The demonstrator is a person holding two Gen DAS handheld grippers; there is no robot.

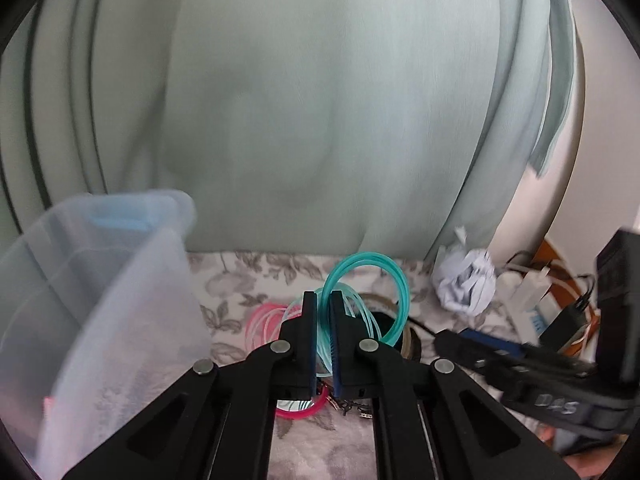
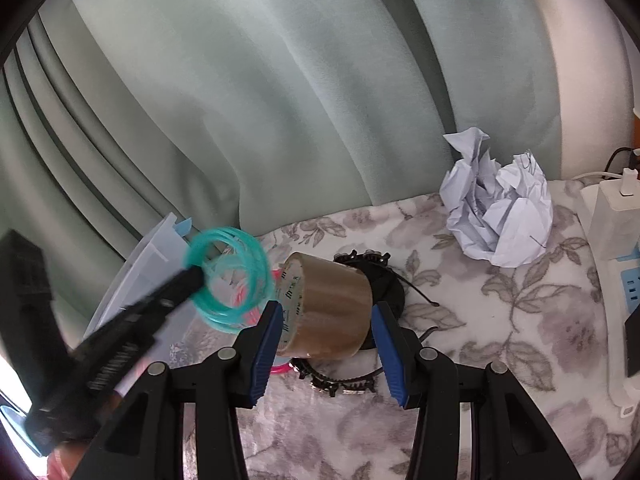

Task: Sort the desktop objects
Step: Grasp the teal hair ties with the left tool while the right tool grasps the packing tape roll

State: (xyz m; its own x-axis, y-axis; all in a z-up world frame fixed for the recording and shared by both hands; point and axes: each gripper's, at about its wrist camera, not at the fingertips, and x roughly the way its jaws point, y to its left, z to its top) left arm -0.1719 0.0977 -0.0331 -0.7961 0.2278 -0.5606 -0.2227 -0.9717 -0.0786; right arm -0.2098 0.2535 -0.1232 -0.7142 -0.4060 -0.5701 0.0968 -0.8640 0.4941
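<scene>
My left gripper (image 1: 324, 300) is shut on a bundle of teal loop bands (image 1: 362, 292) and holds it above the floral cloth; the bundle also shows in the right wrist view (image 2: 228, 276). Pink bands (image 1: 264, 320) lie below it. My right gripper (image 2: 324, 316) is shut on a brown tape roll (image 2: 326, 308), its blue pads on both sides, the roll tilted and lifted over a black headband (image 2: 344, 380). A clear blue plastic bin (image 1: 92, 300) stands at the left, next to the teal bundle.
Crumpled white paper (image 2: 496, 216) lies at the back right. A white power strip with a charger (image 2: 612, 216) runs along the right edge. A pale green curtain (image 2: 280, 100) hangs behind the table. The floral cloth (image 2: 500, 340) covers the tabletop.
</scene>
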